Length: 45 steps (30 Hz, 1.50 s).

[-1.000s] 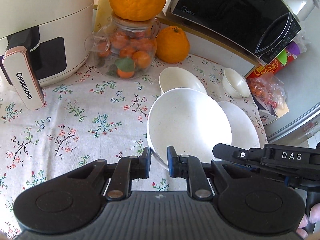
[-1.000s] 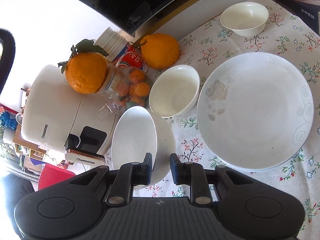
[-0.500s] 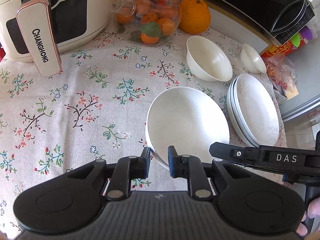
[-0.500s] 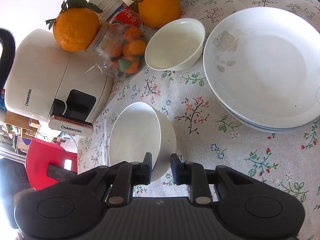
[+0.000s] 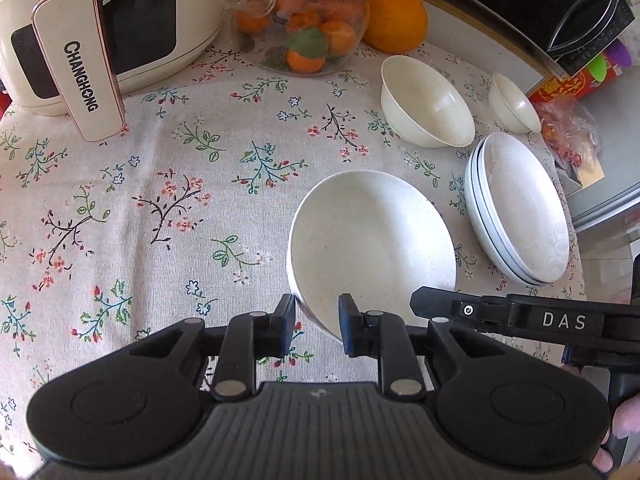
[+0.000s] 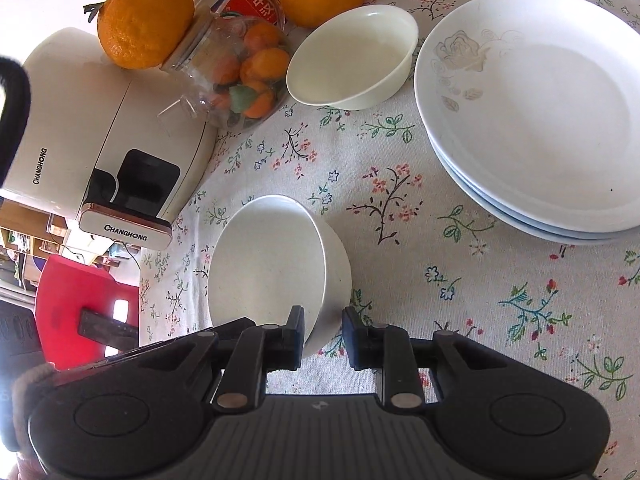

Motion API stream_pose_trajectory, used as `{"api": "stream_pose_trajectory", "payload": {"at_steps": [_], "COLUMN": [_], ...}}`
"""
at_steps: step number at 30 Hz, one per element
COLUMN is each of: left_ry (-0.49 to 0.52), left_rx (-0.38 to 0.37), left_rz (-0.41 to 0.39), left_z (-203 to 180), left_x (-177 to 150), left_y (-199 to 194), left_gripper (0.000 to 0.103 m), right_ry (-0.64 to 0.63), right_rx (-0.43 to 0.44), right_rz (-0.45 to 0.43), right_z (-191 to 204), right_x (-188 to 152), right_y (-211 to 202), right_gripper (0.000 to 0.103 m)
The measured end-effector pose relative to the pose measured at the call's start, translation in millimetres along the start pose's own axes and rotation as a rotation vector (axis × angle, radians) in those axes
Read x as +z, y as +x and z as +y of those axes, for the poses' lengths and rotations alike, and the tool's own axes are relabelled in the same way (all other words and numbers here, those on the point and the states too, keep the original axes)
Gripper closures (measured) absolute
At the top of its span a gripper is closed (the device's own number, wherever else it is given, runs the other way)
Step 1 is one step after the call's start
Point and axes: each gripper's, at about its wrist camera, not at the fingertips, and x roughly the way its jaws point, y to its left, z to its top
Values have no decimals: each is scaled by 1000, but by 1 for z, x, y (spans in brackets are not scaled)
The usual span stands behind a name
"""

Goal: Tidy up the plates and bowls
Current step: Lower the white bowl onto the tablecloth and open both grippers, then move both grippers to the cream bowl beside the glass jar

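A large white bowl [image 5: 372, 240] is held tilted just above the floral tablecloth, with both grippers on its near rim. My left gripper [image 5: 316, 320] straddles the rim, jaws narrowly apart around it. My right gripper [image 6: 323, 330] grips the same bowl [image 6: 272, 264] at its rim and also shows in the left wrist view as a black bar [image 5: 520, 316]. A stack of white plates [image 5: 520, 208] [image 6: 536, 112] lies to the right. A medium white bowl [image 5: 424, 104] [image 6: 352, 56] and a small bowl [image 5: 514, 104] sit behind.
A white Changhong air fryer [image 5: 92, 36] [image 6: 96, 132] stands at the back left. A glass jar of small oranges [image 5: 304, 20] [image 6: 236, 68] and a big orange [image 5: 394, 16] sit beside it. A black microwave [image 5: 540, 4] is at the back right.
Both grippers have carried the large bowl toward me and down, away from the plate stack, to low over the cloth. The back objects look farther off.
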Motion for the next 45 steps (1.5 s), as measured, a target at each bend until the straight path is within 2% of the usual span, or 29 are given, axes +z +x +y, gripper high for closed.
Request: {"api": "stream_pose_trajectory", "payload": {"at_steps": [6,11,13,16,18,23,25,28,34,40,45], "left_ry": [11,10,18,51,67,62,65,53,-33,-122,-174], "left_rx": [8,16,21,40,47,63,86,131,159,125,95], "left_rz": [-13,-24,-33,-69,-102,-165,-191,-239,-335,-380,-394], "left_z": [-2,-3,-4,-9,-11,-16,-19,-23,-32,-42,-50], "left_x": [2,4,4,5,6,10,13,18,33,50,60], "left_y": [-1,-3,-4,-9,-12,-17,-18,-17,-12,2,17], "left_gripper": [75,58,53,38,34,17,15,10,0,0,1], "right_ry": [10,8,0,-8,0,-5,-9,-12,-25,-70,-160], "right_rx": [5,-7,-12,-9,-2,12,9,0,-23,-52,-103], "right_rz": [-17,-29,-33,-44,-58,-123,-155,-209,-330,-403,-441], "right_z": [-4,-7,-6,-5,-5,-3,-3,-5,-14,-18,-16], "right_x": [0,-1,-1,0,1,9,12,19,42,65,80], "right_y": [-5,-8,-8,-11,-15,-31,-36,-43,-52,-47,-39], "right_gripper": [74,61,59,53,47,37,32,30,25,23,22]}}
